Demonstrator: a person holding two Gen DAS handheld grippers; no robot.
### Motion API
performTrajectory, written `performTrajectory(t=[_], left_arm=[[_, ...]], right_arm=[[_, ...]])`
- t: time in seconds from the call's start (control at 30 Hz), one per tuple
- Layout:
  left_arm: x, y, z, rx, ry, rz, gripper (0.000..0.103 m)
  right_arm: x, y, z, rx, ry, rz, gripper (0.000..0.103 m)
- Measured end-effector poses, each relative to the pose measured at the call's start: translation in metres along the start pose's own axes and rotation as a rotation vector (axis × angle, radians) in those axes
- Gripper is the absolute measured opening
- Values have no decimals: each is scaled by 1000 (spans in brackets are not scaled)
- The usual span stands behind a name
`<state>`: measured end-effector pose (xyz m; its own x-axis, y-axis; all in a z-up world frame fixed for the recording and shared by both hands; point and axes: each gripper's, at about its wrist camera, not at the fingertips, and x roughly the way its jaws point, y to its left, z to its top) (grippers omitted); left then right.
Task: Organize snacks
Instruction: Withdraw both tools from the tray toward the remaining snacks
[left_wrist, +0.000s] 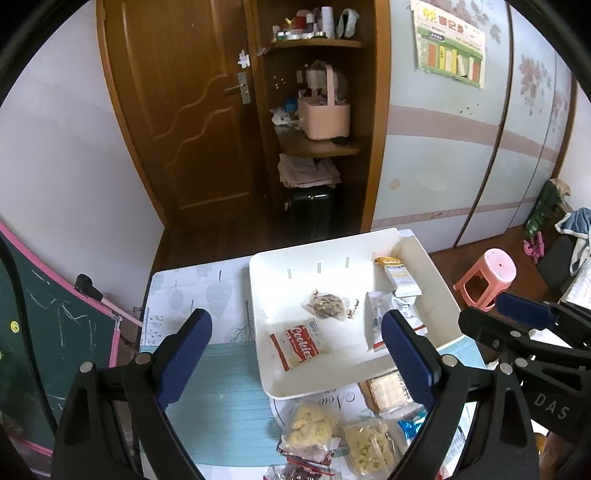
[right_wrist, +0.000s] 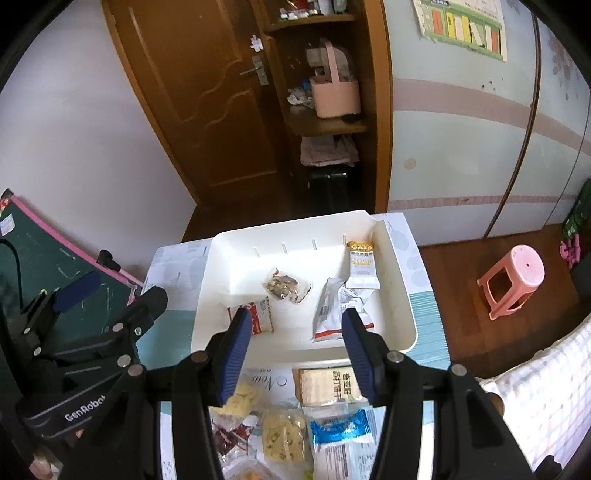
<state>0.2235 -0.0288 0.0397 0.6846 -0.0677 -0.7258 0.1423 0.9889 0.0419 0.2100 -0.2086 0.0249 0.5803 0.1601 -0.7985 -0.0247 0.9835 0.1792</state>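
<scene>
Your left gripper has its blue fingers spread wide and empty, angled down over the table; your right gripper stands about half open, also holding nothing. In the left wrist view, from left to right across the middle of the frame, the white tray holds a red packet reading "Cookies", a clear-wrapped brown snack and a white bar. Below the tray at lower centre, loose snack packets lie on the table.
</scene>
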Motion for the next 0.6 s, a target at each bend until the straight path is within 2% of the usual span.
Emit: performTrajectory(t=[0.3,0.6], left_arm=[[-28,-6,-29,20,-13,-42,92],[-51,-10,-77,60,1,-103,93]], right_arm=[[-28,1,-29,-56,-13,27,52],[-48,-9,-73,-75,-2,71,53]])
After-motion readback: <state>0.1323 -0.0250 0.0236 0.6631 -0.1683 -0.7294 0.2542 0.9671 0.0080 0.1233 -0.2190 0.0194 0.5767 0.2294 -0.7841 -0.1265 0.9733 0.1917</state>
